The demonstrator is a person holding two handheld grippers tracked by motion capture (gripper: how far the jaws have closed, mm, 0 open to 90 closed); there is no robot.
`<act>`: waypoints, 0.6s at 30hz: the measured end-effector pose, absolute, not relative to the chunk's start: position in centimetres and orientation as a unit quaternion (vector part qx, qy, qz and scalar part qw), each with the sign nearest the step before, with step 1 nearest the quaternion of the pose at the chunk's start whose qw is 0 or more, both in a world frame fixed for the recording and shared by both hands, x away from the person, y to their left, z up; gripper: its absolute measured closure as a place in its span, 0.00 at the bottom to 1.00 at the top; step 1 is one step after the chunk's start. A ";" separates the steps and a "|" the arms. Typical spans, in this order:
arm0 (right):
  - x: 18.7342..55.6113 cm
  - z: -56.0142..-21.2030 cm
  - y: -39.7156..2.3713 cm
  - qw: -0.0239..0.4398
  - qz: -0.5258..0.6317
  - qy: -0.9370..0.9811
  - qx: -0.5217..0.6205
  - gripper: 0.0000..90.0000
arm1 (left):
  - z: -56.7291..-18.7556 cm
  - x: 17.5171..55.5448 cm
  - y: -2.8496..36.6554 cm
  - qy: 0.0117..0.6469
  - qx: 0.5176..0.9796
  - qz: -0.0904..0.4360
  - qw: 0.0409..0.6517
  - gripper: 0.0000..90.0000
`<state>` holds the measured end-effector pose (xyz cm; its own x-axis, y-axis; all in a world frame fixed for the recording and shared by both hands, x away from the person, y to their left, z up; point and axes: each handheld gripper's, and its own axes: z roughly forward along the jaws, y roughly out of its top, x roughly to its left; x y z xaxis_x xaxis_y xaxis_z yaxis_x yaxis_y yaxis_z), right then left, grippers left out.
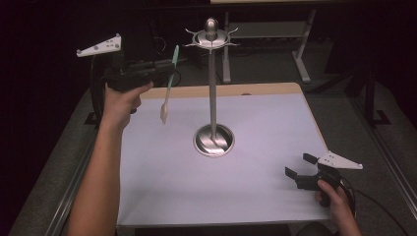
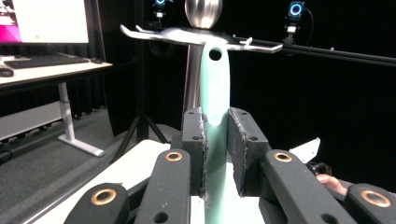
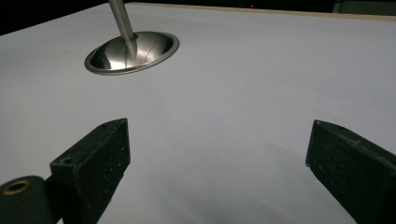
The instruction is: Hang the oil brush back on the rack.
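A silver hanging stand (image 1: 212, 98) rises from a round base (image 1: 214, 140) at the middle of the white table; its top carries a knob and thin hook arms (image 1: 211, 37). My left gripper (image 1: 170, 72) is raised left of the stand's top, shut on a mint-green utensil (image 1: 169, 83) whose pale end (image 1: 164, 114) hangs down. In the left gripper view the utensil's handle (image 2: 215, 88), with a hole near its tip, stands upright between the pads just before the hook arms (image 2: 196, 36). My right gripper (image 1: 297, 165) rests open at the table's front right, and its view faces the base (image 3: 132, 52).
The white table top (image 1: 255, 128) has a wooden strip along its far edge. Grey floor and a desk frame (image 1: 300, 54) lie beyond it. A desk with a monitor (image 2: 46, 21) stands at the left in the left gripper view.
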<state>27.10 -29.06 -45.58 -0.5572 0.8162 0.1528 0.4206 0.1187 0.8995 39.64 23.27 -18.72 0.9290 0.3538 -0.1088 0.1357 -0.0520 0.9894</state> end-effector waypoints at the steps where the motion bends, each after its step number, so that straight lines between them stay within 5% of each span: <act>1: 27.1 -45.6 -29.1 0.195 0.508 0.722 0.428 0.06 | -18.6 39.7 23.2 0.168 0.720 0.081 0.668 0.86; 18: 27.1 -45.6 -29.1 0.196 0.510 0.720 0.427 0.06 | -18.5 40.3 22.2 0.165 0.725 0.076 0.664 0.86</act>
<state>27.08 -29.07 -45.59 -0.5577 0.8158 0.1532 0.4156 0.1147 0.9023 40.34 22.18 -18.45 0.9337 0.3411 -0.1087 0.1385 -0.0641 0.9883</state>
